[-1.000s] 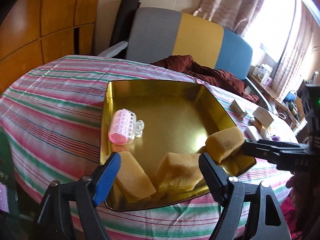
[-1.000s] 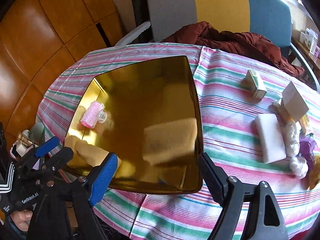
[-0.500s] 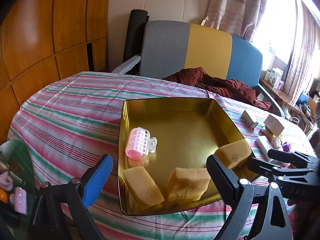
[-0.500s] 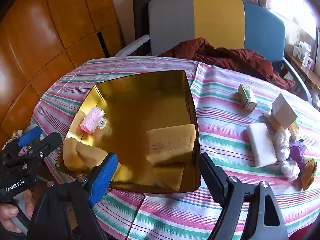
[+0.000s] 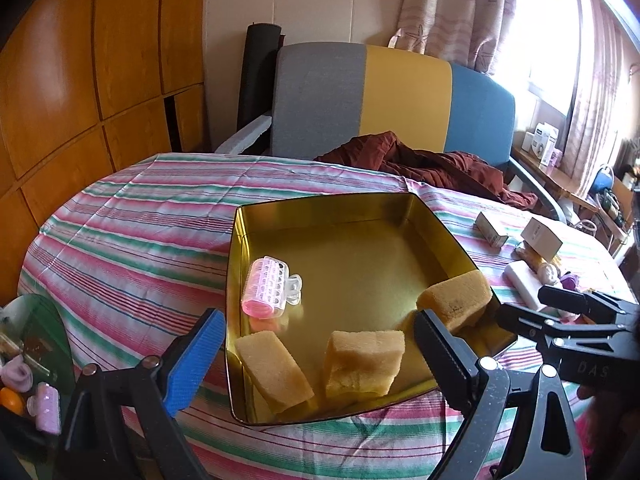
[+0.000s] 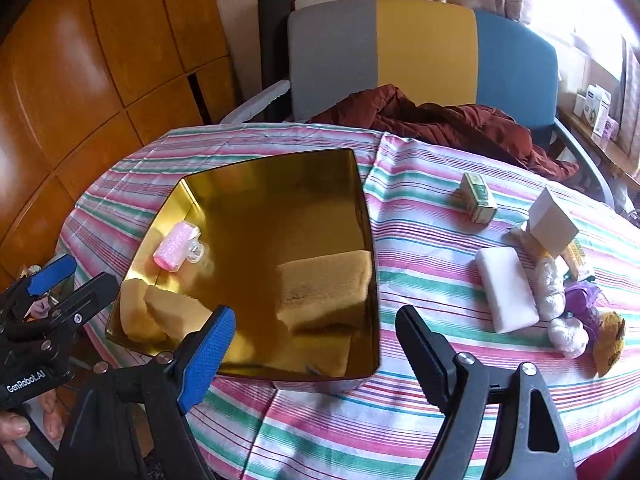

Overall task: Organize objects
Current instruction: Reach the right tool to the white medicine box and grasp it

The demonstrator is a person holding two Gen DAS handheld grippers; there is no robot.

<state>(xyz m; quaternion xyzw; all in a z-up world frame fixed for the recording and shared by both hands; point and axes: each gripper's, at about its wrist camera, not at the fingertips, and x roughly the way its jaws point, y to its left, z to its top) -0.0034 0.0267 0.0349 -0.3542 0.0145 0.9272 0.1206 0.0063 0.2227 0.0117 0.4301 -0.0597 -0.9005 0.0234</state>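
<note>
Left wrist view: the left gripper [image 5: 316,344] is seen w/ jaws spread wide, nothing between the pads; it is held above the near edge of the gold tray [image 5: 340,216]. The tray is set on a round table w/ a striped cloth [image 5: 132,216]. Inside the tray, a pink hair roller [image 5: 266,290] is found by the left wall, approx. halfway along. Three yellow sponges are lodged along the near wall: one [image 5: 274,370] at the near-left corner, one [image 5: 362,358] mid-edge, one [image 5: 456,298] propped at the near-right corner. The right gripper [image 5: 520,312] is seen at the frame's right, just beyond the tray's right corner; its jaws are parted and hold nothing. Small boxes [image 5: 542,236] and a white block [image 5: 524,282] are seen near the table's right edge.

Right wrist view: the right gripper [image 6: 316,344] is shown open and empty, over the cloth [image 6: 420,240] at the tray's [image 6: 360,184] near-right corner. The roller [image 6: 176,246] is seen by the left wall, a sponge [image 6: 324,288] against the right wall. The left gripper [image 6: 70,280] is seen at the tray's left corner, a hand [image 6: 16,432] on its grip. A white block [image 6: 506,290], a green box [image 6: 478,198] and a white box [image 6: 552,226] lie on the table's right side.
</note>
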